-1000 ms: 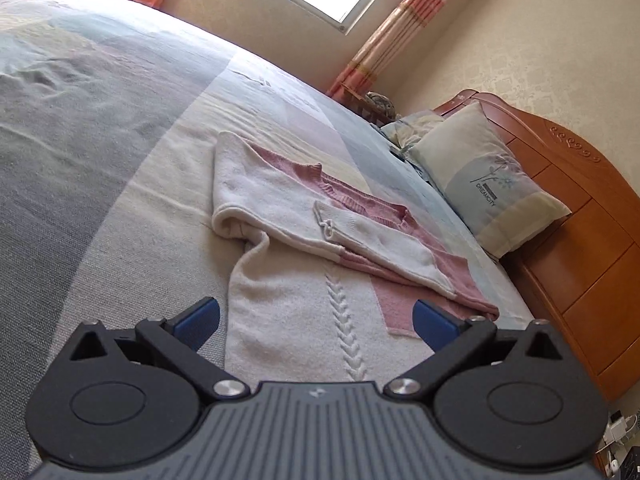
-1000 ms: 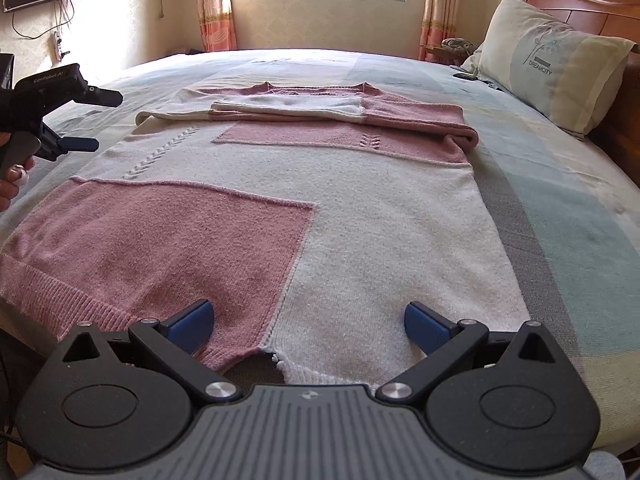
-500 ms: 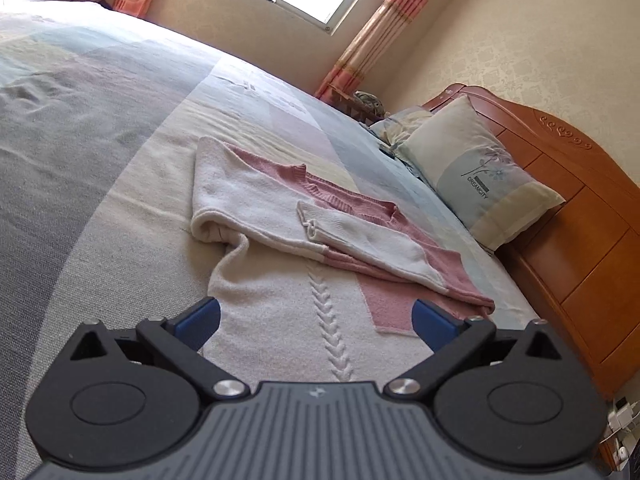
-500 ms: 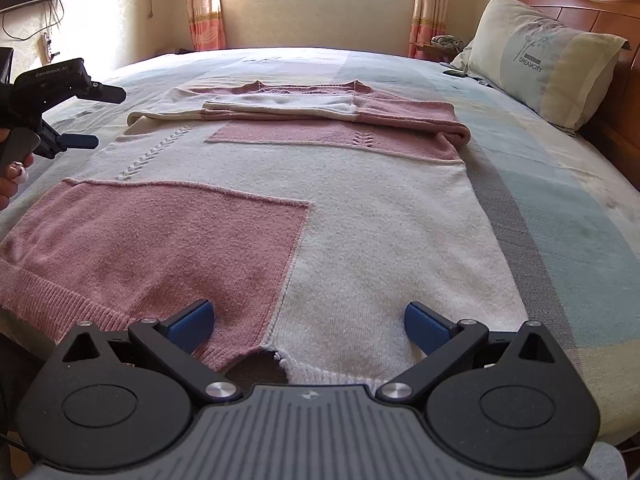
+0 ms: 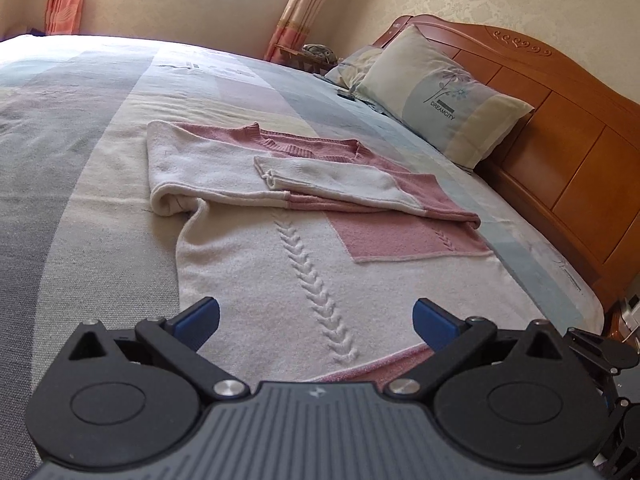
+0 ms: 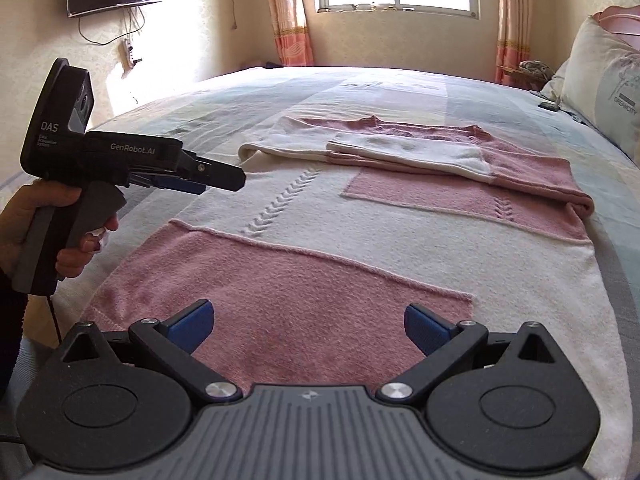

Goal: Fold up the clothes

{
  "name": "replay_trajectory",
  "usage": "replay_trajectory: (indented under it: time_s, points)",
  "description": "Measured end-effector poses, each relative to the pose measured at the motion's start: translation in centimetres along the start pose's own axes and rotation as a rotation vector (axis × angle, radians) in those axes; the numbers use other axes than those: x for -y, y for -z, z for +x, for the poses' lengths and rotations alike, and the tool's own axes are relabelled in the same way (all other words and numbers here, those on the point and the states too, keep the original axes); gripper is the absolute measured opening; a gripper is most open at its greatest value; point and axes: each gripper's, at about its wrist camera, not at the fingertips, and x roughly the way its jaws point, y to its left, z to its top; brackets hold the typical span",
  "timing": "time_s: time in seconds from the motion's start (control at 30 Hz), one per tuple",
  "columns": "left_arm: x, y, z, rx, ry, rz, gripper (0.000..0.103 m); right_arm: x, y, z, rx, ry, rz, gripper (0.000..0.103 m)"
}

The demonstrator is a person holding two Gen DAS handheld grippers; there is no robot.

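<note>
Sweater [image 6: 360,240] flat on bed [image 5: 60,160], sleeves folded near pillow [image 5: 444,100], my left gripper [image 5: 316,316] and right gripper [image 6: 308,320] both released above its hem.

Black tongs [image 6: 307,322], blue pads [image 6: 191,320], silver screws, white "GenRobot.AI" lettering, dark sleeve [image 6: 10,320]

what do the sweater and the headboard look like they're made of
The sweater looks like soft knitted wool or acrylic: fuzzy pink and cream panels, a raised cable stitch, ribbed edges. The headboard looks like varnished wood: orange-brown, glossy, with carved scrolls.
</note>
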Motion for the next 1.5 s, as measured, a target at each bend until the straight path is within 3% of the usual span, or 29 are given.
replay_trajectory:
  time_s: [0.17, 0.33, 0.57, 0.7, 0.77, 1.1, 1.3, 1.5]
  points:
    - [0.1, -0.1, 0.3, -0.011, -0.009, 0.004, 0.102, -4.3, -2.2, 3.6, -0.005, -0.078, -0.112, 0.103]
    - [0.8, -0.2, 0.5, -0.011, 0.008, 0.028, 0.102, -6.1, -1.7, 5.8, -0.055, -0.03, -0.2, 0.103]
    - [1.3, 0.1, 0.8, -0.026, 0.004, 0.045, 0.102, -5.3, 1.2, 2.6, -0.094, -0.008, -0.2, 0.103]
    - [2.0, 0.3, 1.1, -0.031, 0.017, 0.07, 0.102, -2.7, 1.4, -1.5, 0.013, 0.079, -0.163, 0.103]
    - [2.3, 0.4, 1.3, -0.039, 0.021, 0.084, 0.102, -0.4, 1.6, -2.5, 0.006, 0.133, -0.1, 0.103]
    - [3.4, 1.1, 2.2, -0.074, 0.002, 0.141, 0.102, 8.0, 6.2, -6.0, -0.102, 0.229, 0.2, 0.103]
    - [3.4, 1.2, 2.6, -0.074, -0.018, 0.138, 0.102, 10.5, 2.5, -5.4, -0.001, 0.271, 0.204, 0.103]
    - [2.8, 1.5, 2.9, -0.069, -0.035, 0.125, 0.102, 14.4, -1.9, -1.5, 0.036, 0.266, 0.244, 0.103]
